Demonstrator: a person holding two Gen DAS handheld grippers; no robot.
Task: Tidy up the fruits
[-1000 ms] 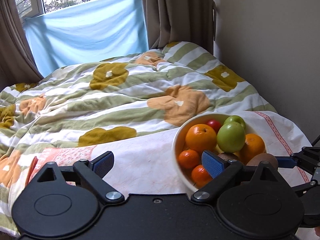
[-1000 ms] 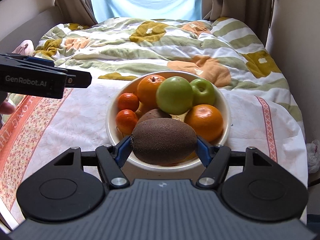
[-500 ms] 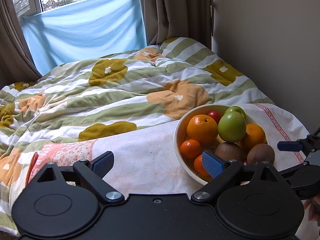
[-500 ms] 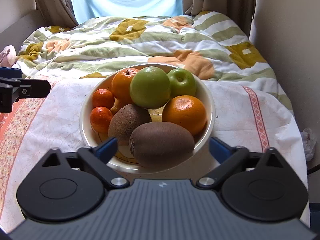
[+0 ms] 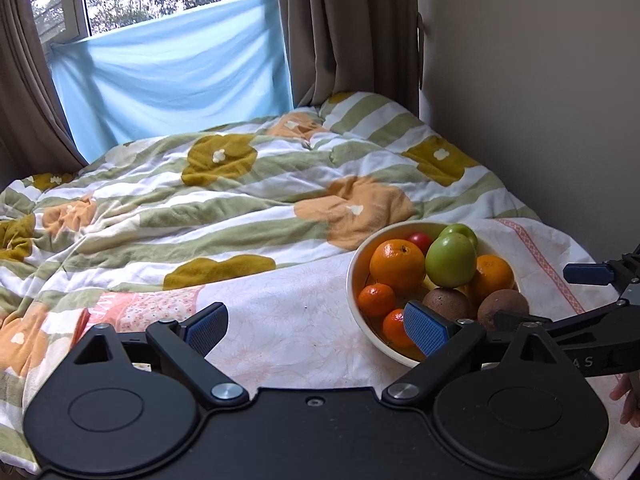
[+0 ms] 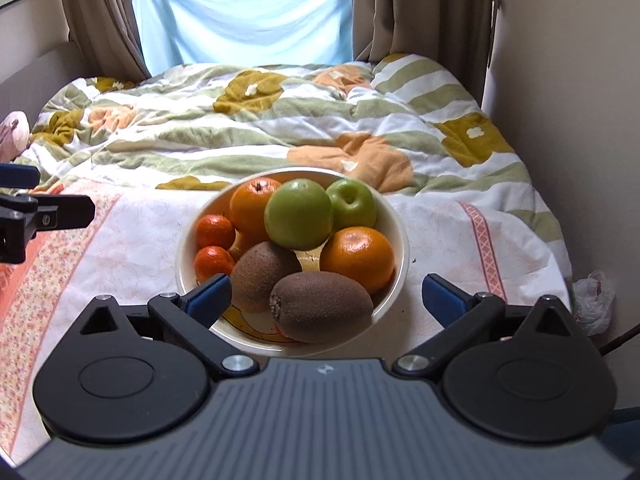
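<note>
A cream bowl (image 6: 396, 224) stands on the bed's white cloth, filled with fruit: two kiwis (image 6: 320, 306), two green apples (image 6: 299, 214), oranges (image 6: 357, 258), small mandarins (image 6: 214, 262). It also shows in the left wrist view (image 5: 354, 280), with a red fruit (image 5: 419, 240) at the back. My right gripper (image 6: 326, 294) is open and empty, just in front of the bowl, the near kiwi lying free between its fingers. My left gripper (image 5: 316, 326) is open and empty, left of the bowl, above the cloth.
A rumpled flowered quilt (image 5: 240, 200) covers the bed behind the bowl. A wall (image 5: 540, 100) runs along the right side. Curtains and a window with blue cloth (image 6: 248, 12) are at the far end. A plastic bag (image 6: 594, 296) lies right of the bed.
My right gripper opened and let go of the kiwi, which now lies in the bowl. The gripper drew back and up. My left gripper drew back slightly and stayed open.
</note>
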